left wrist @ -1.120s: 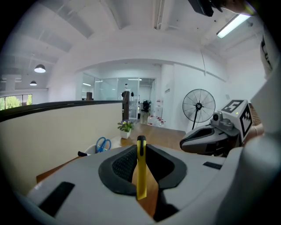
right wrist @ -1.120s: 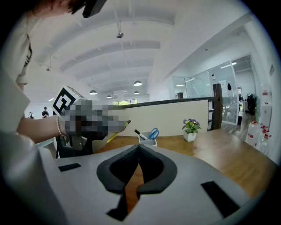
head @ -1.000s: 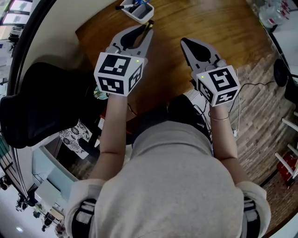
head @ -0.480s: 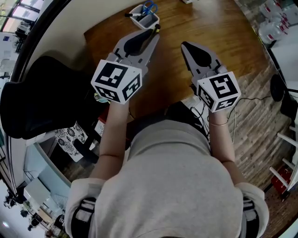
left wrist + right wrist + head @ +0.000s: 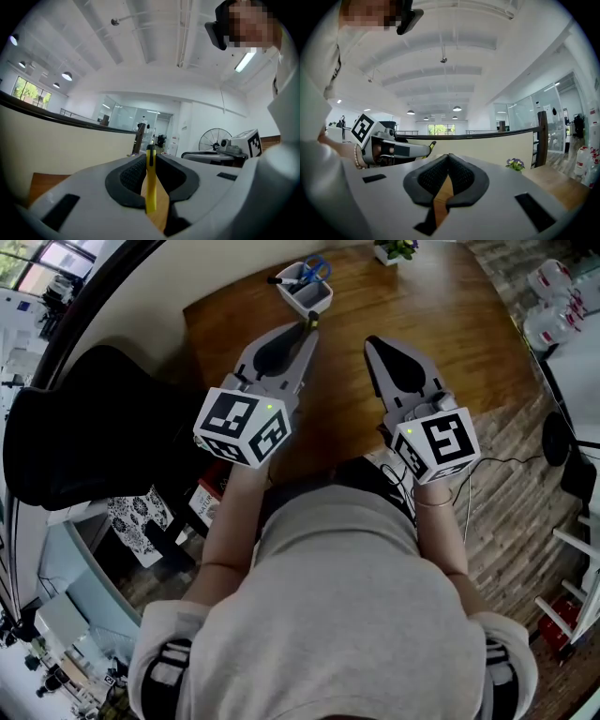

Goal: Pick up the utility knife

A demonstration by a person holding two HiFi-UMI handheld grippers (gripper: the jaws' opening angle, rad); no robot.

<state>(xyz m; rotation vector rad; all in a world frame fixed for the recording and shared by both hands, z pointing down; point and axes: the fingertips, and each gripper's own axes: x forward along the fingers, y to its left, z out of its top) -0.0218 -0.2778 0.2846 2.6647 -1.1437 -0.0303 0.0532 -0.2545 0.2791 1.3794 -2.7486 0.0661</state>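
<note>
Wooden desk [image 5: 450,334], beige partition [image 5: 197,273], bright office — utility knife [image 5: 150,178] clamped

A white tray [image 5: 302,294] with blue scissors [image 5: 317,269] inside stands at the far edge of the wooden desk [image 5: 450,324], near a small potted plant [image 5: 395,248]. A black office chair [image 5: 84,442] is beside the desk on the left. Some water bottles [image 5: 553,301] are at the far right.

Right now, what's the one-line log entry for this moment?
left gripper: shut on utility knife | right gripper: shut, empty | status: held above wooden table
</note>
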